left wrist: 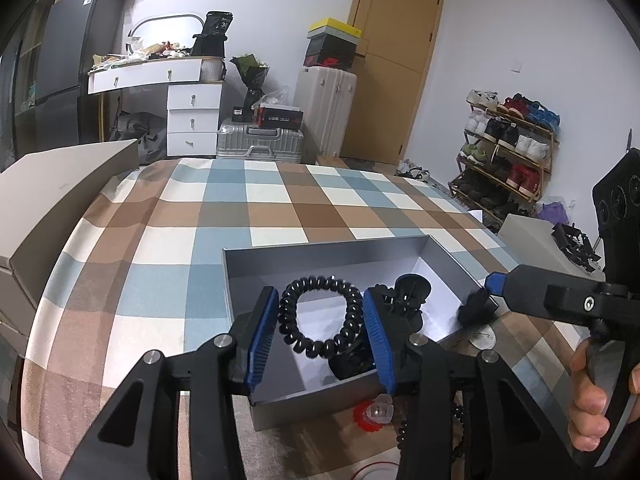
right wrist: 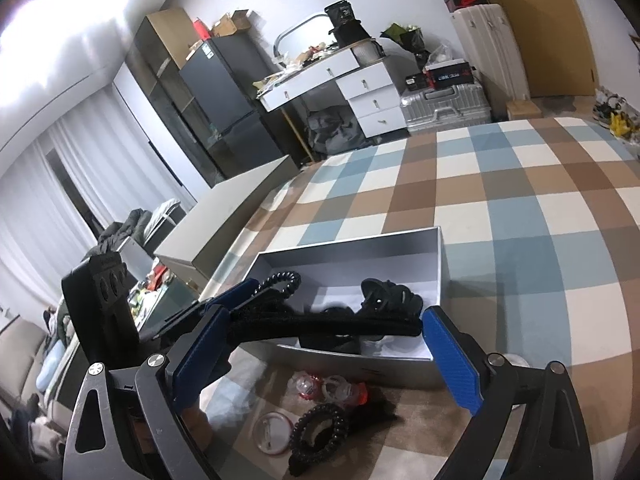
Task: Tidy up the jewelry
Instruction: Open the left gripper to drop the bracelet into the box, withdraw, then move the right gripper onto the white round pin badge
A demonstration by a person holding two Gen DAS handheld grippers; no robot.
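Jaws of left gripper (left wrist: 322, 332) spread around black spiral hair tie (left wrist: 320, 314), pads just beside its rim, hovering over open grey box (left wrist: 240, 276) on checked bed (left wrist: 280, 204); right gripper (right wrist: 324, 338) parted around black band (right wrist: 320, 322).

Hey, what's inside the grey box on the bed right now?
Inside the grey box: a black claw-style hair clip and other dark pieces on its white floor. A black band in the right claw covers the near part.
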